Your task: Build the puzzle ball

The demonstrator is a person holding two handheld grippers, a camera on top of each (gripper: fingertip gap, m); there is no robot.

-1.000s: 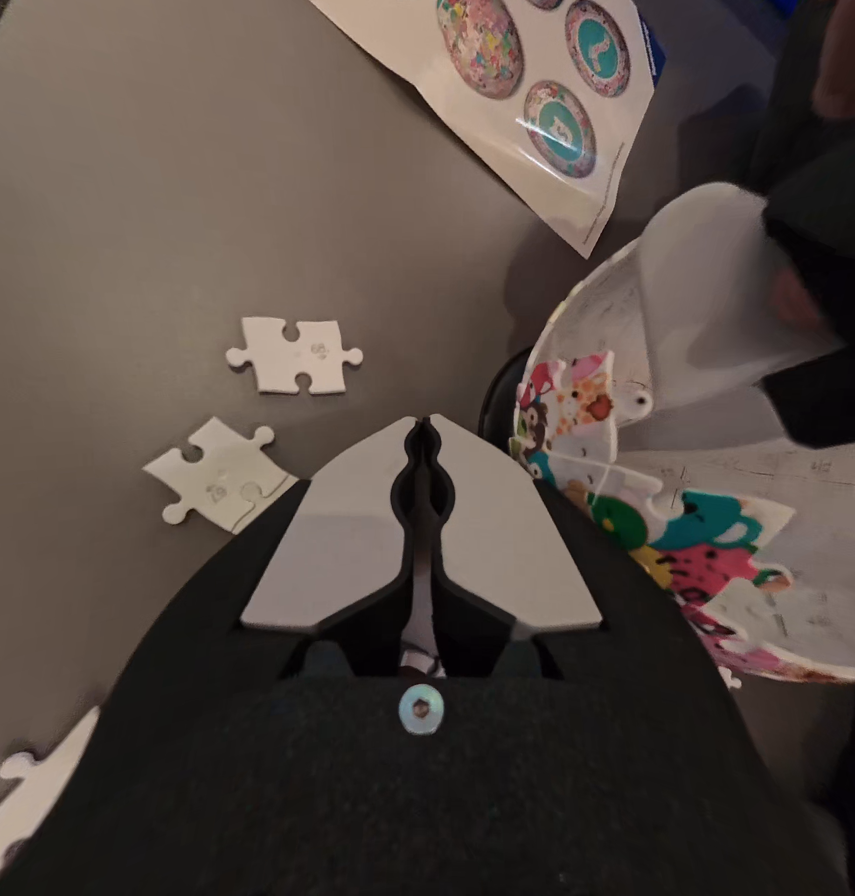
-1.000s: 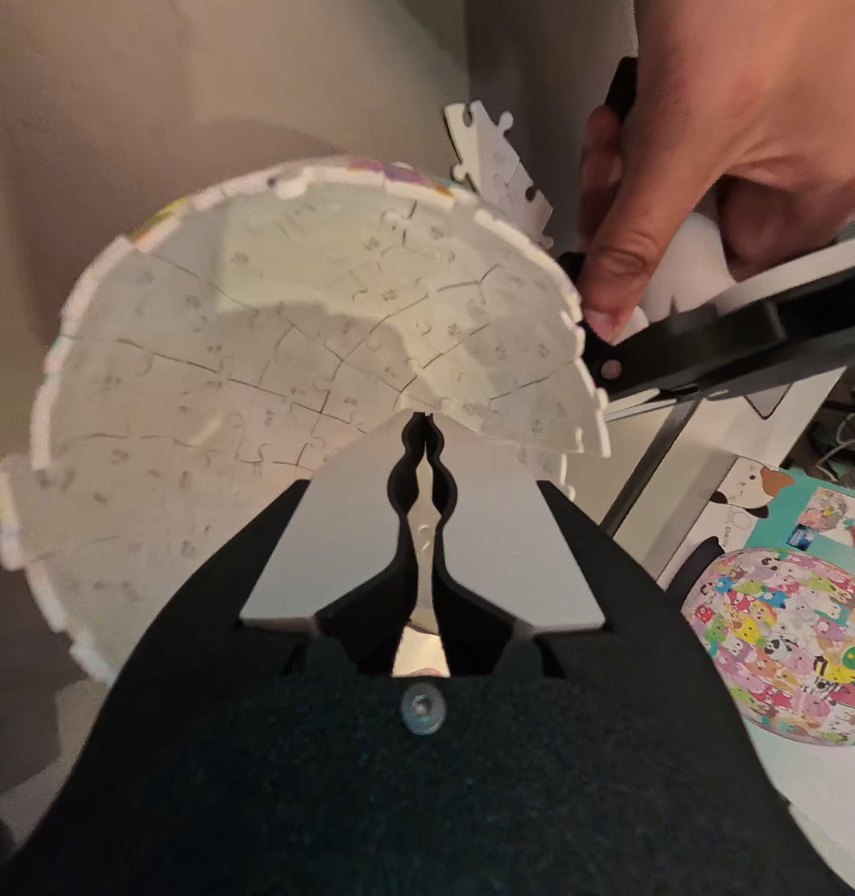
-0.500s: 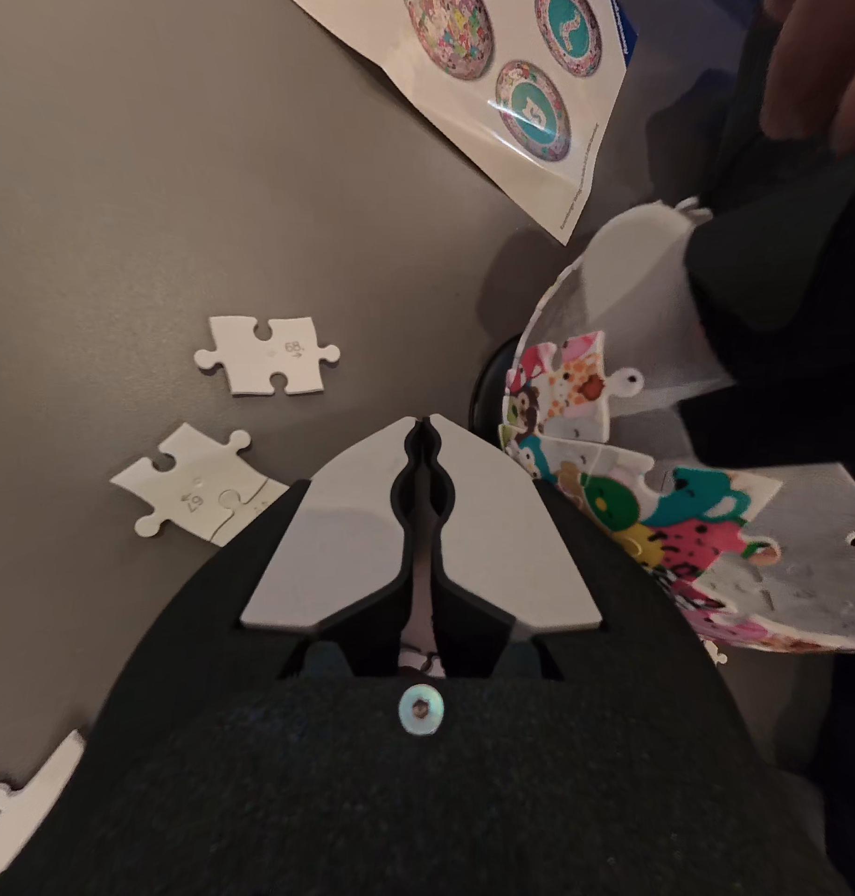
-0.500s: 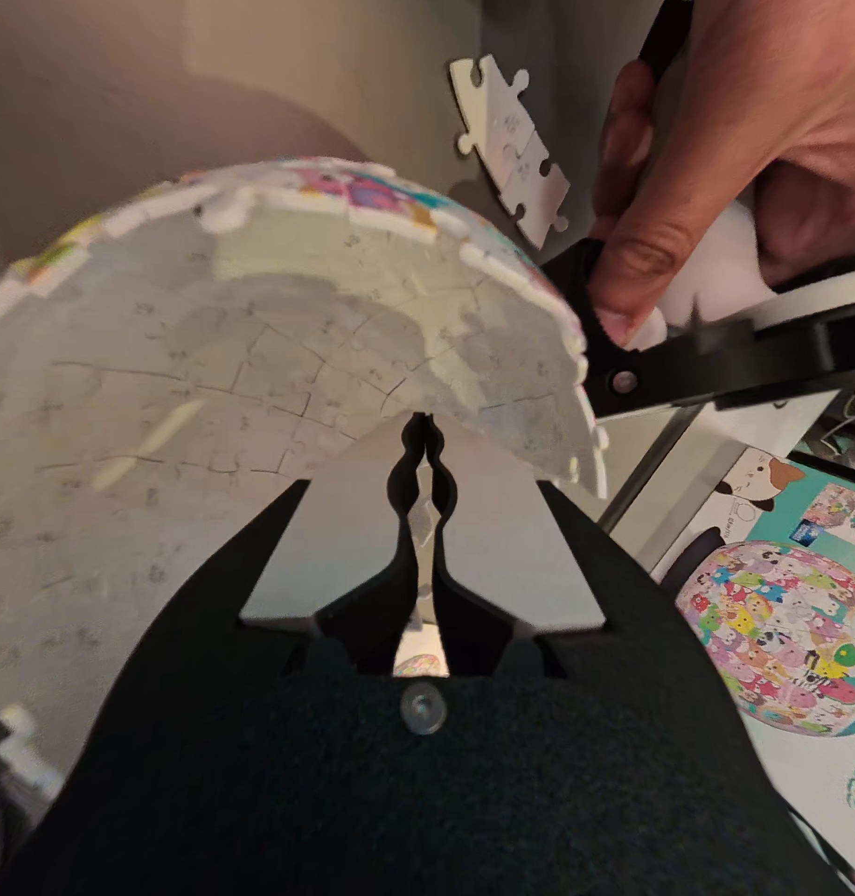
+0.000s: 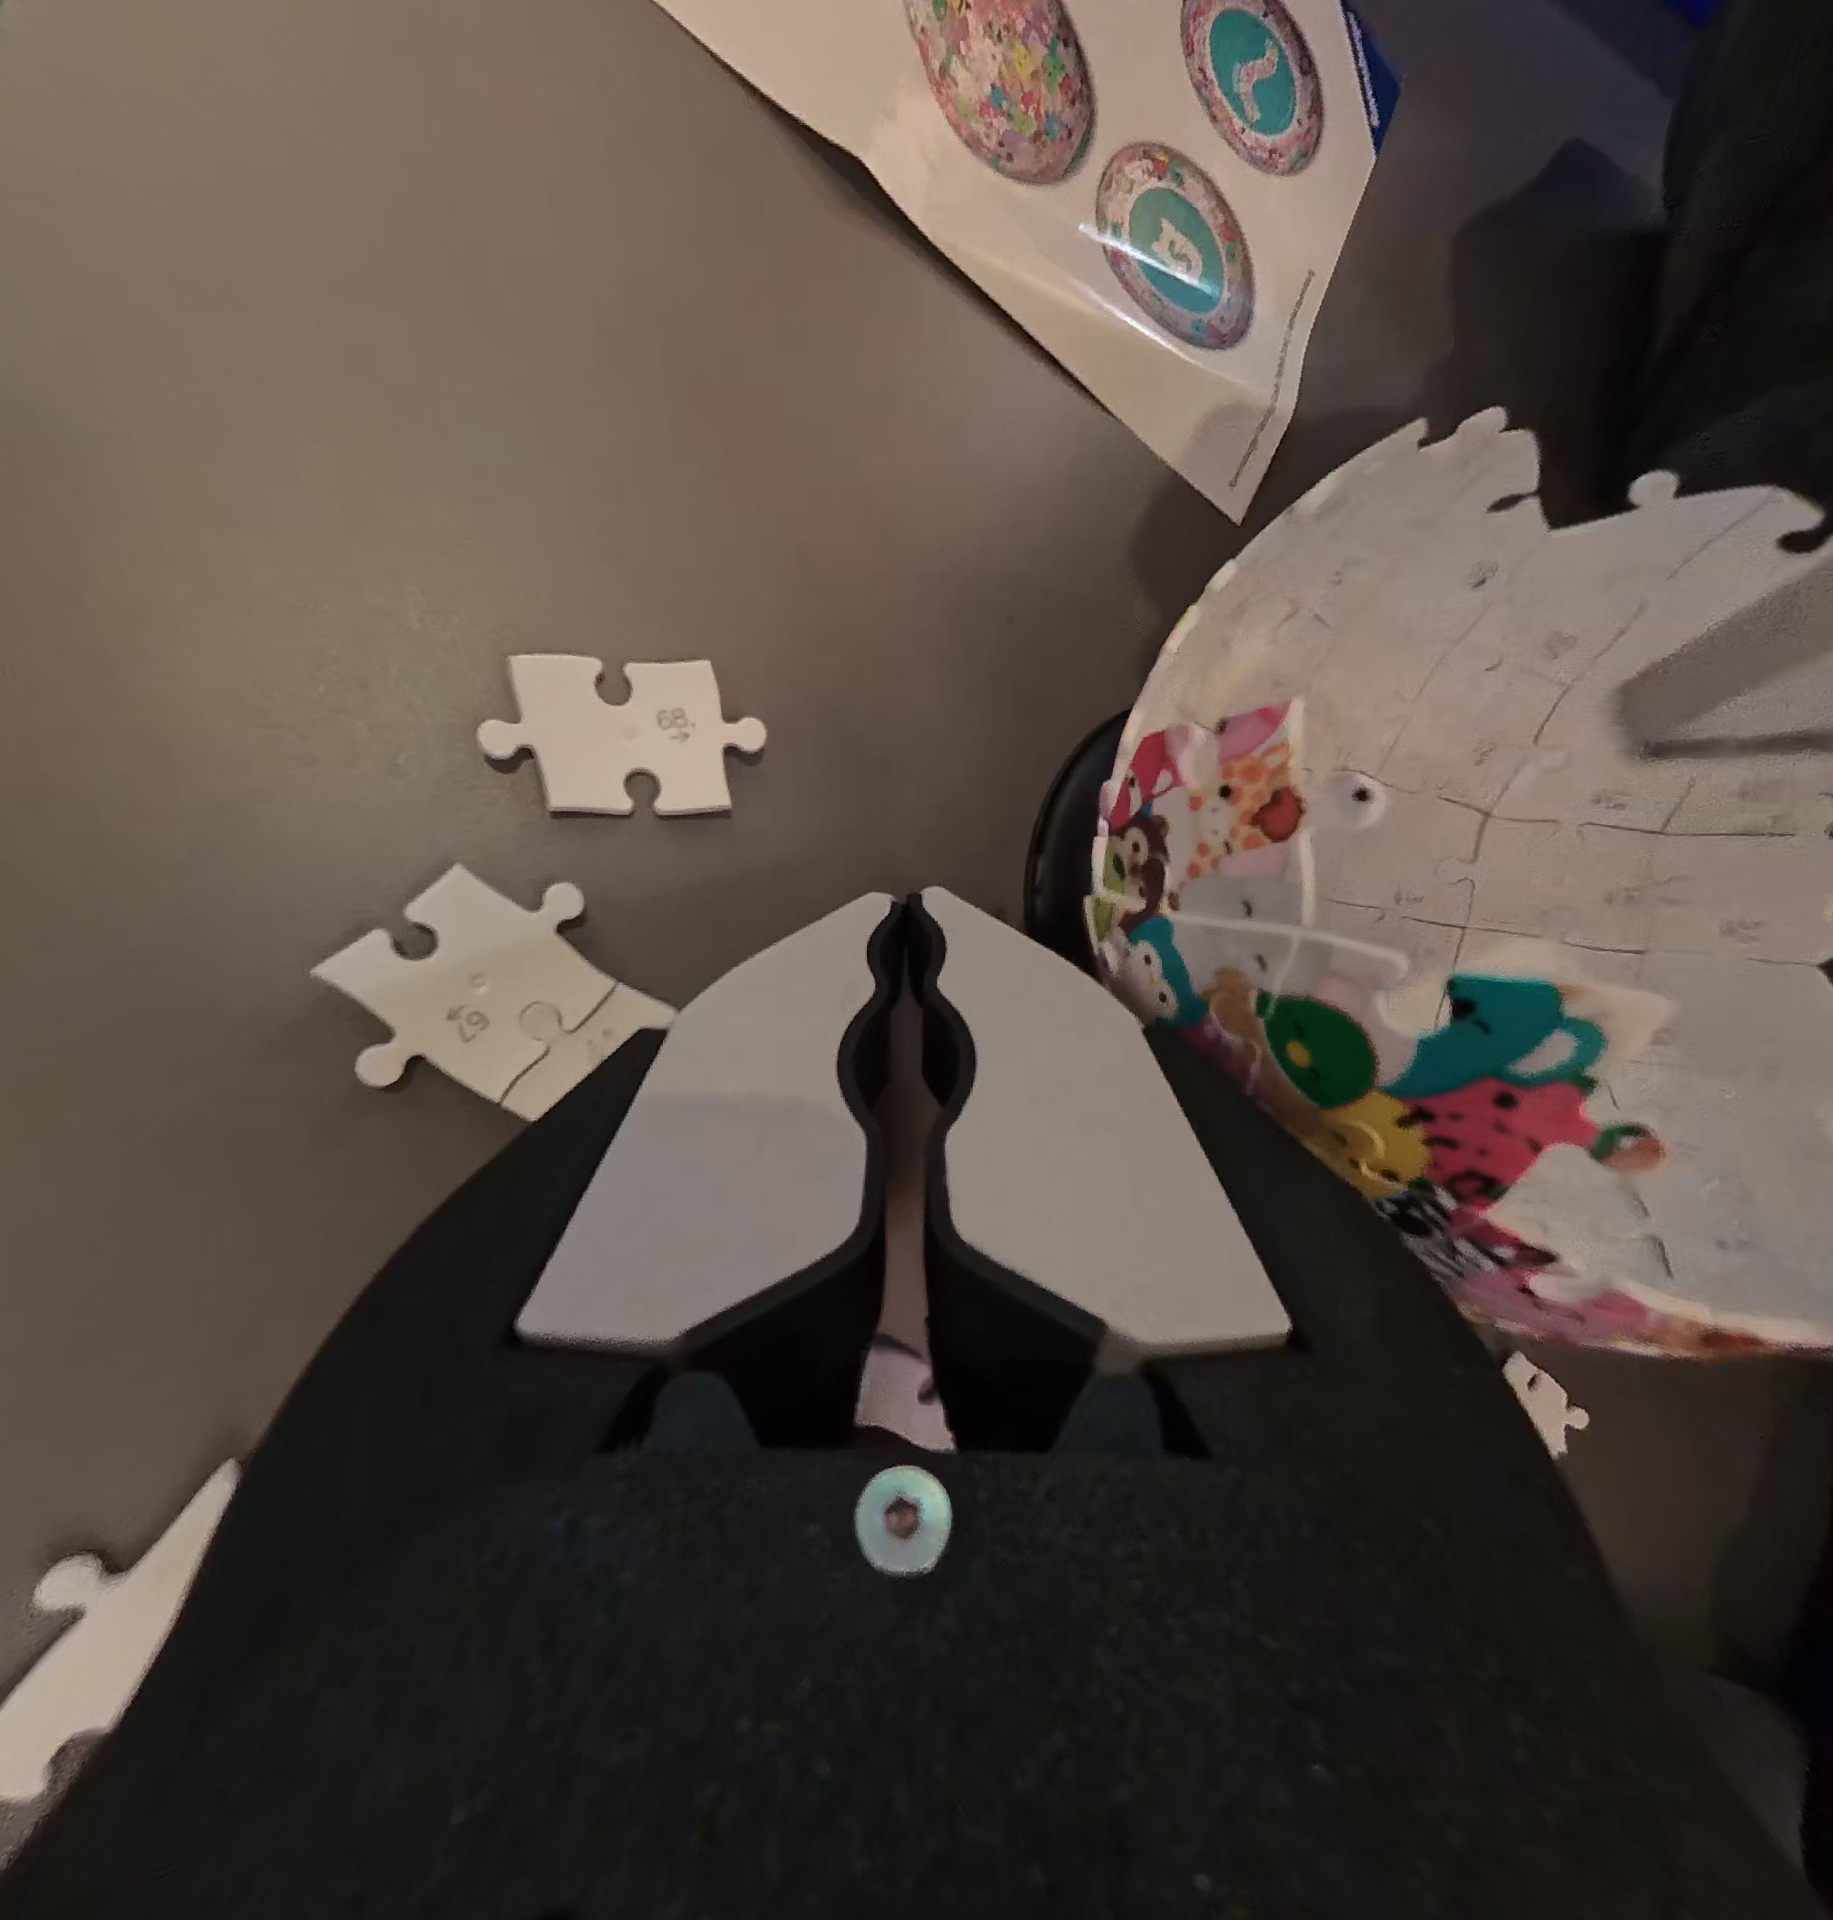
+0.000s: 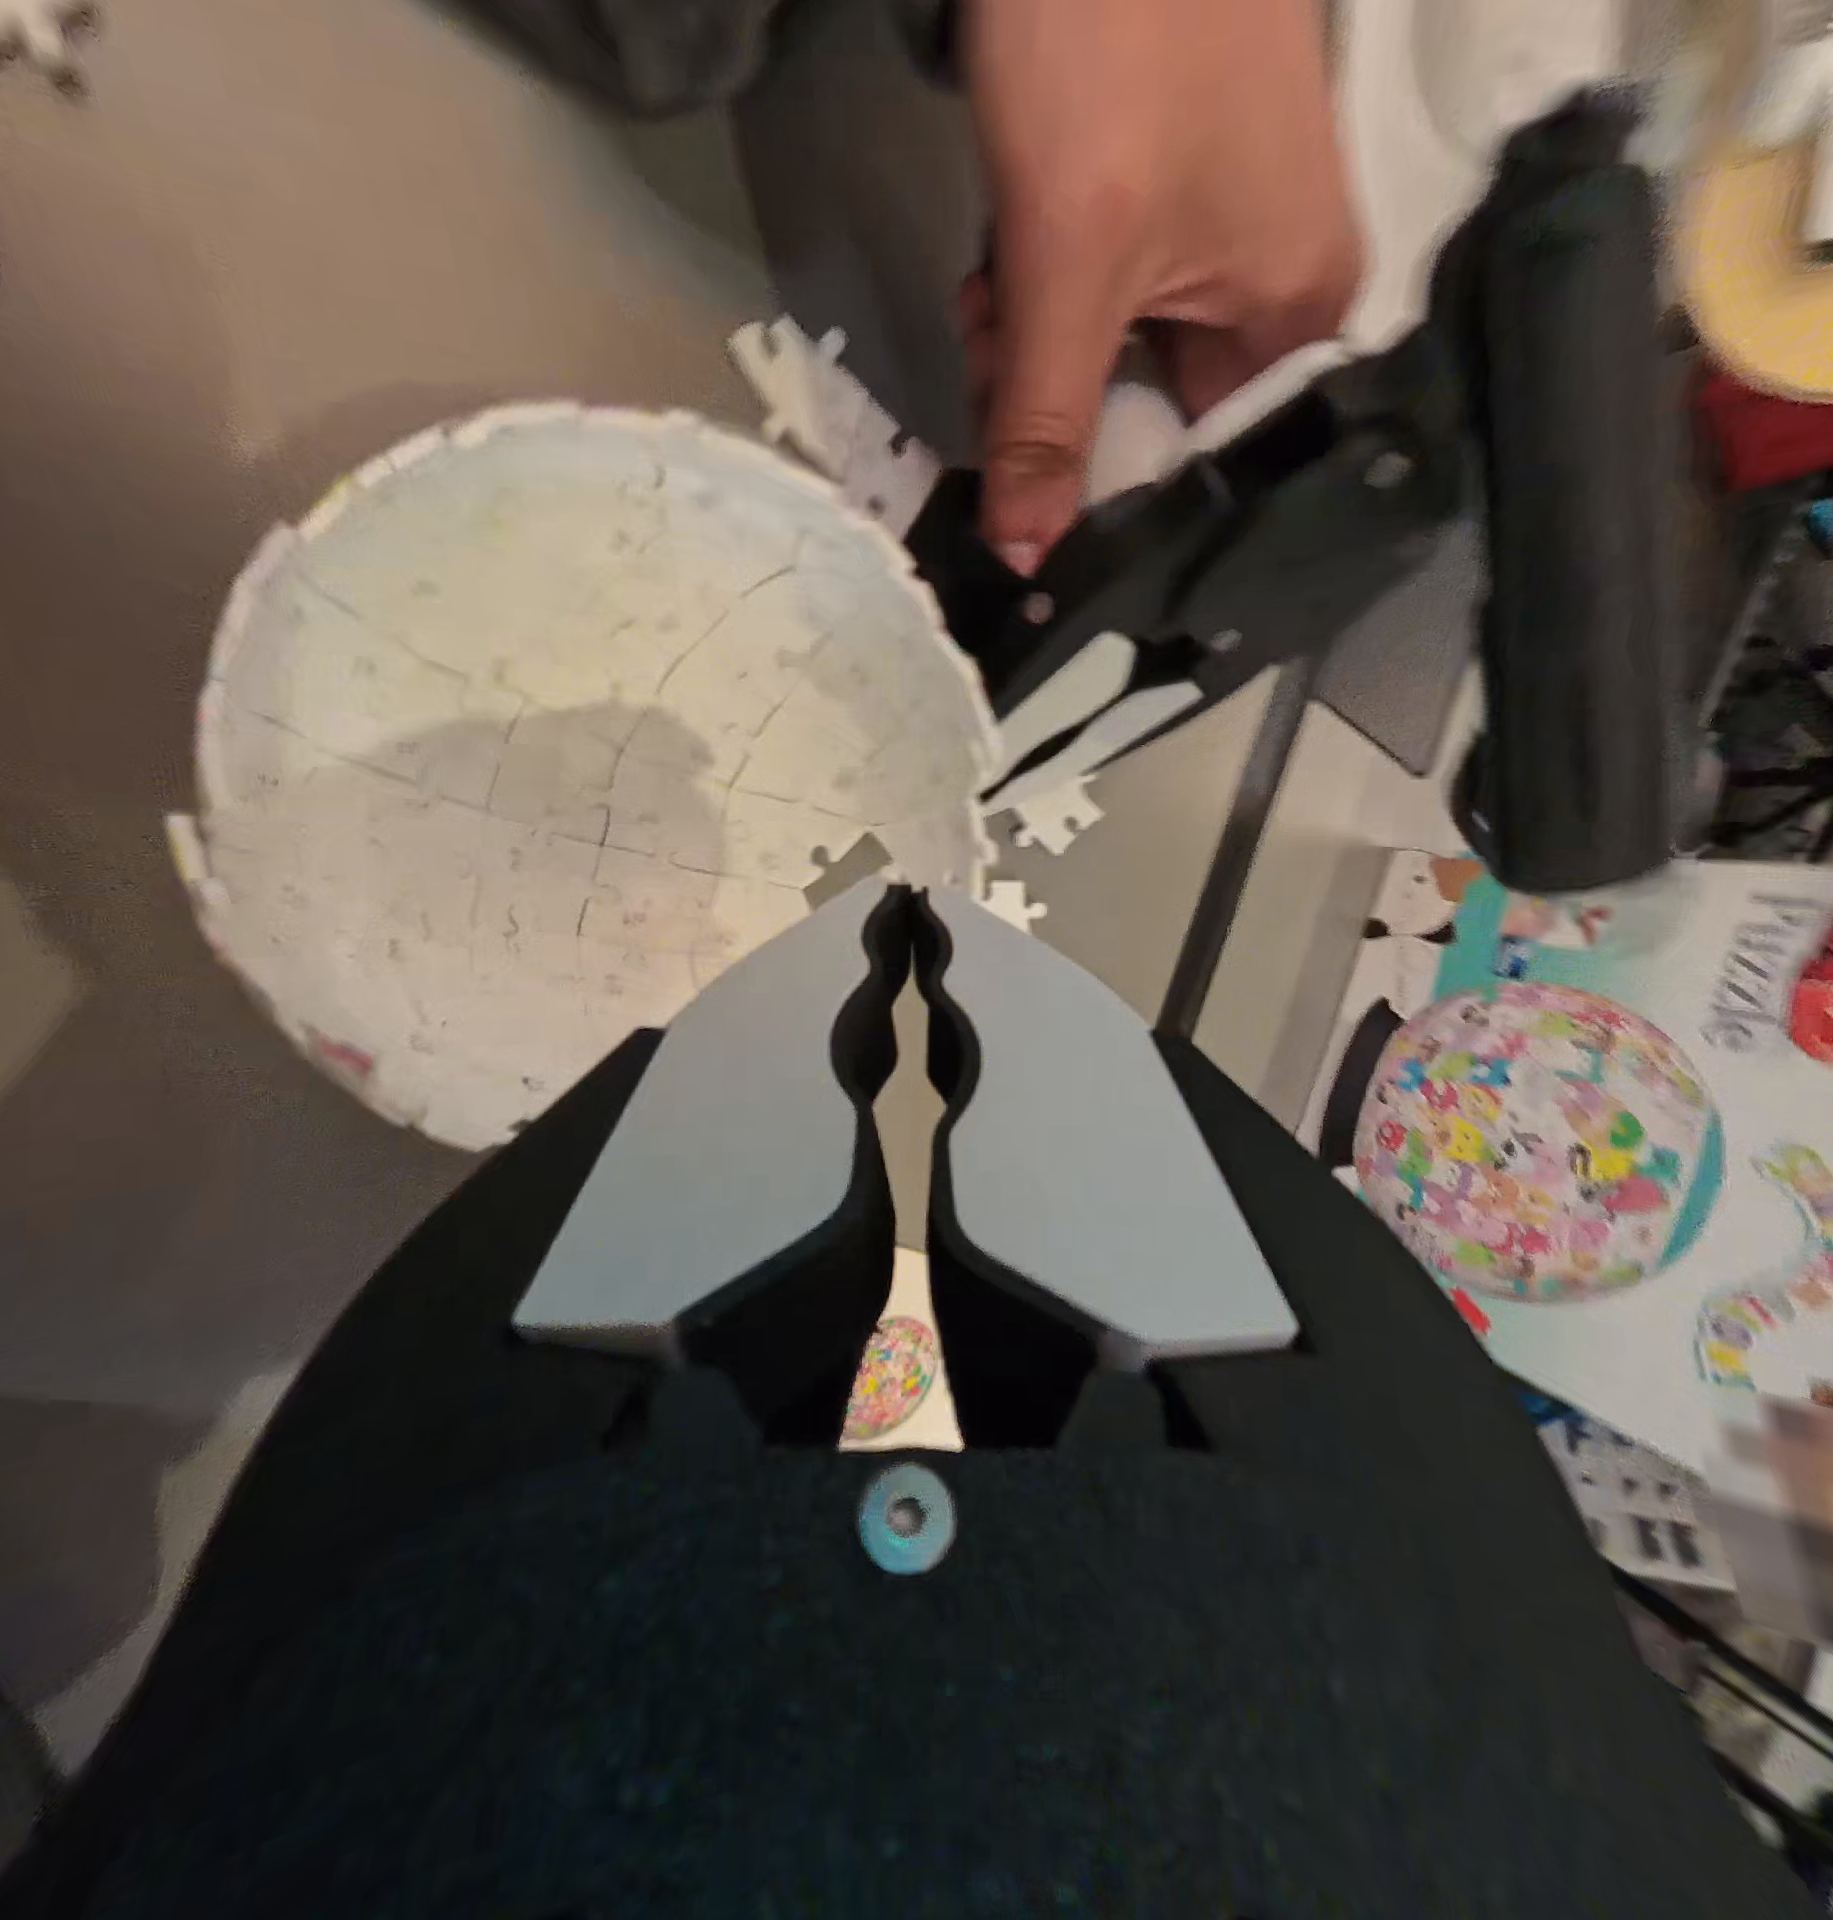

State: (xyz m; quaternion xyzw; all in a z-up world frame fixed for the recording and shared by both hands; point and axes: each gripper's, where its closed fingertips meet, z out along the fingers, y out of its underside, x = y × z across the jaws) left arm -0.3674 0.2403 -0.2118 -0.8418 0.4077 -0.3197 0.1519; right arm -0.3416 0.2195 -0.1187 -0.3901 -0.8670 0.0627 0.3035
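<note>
Two grippers now meet at shell (image 6: pixel 538 790) rim. Left gripper (image 6: pixel 1005 769) has swung in from 1 o'clock, pinched shut on piece (image 6: pixel 1052 821). Right gripper (image 6: pixel 907 904) stays clamped on rim. Shell now tilted open-face. Piece insertion looks imminent.

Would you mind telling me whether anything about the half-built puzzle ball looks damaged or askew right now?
Nothing looks damaged. The puzzle ball shell is simply unfinished, with a ragged open rim; the right gripper pinches that rim. Loose puzzle pieces lie face down on the grey table, as expected mid-build.

Black claw (image 5: pixel 908 914) (grey pads (image 5: pixel 746 1132))
</note>
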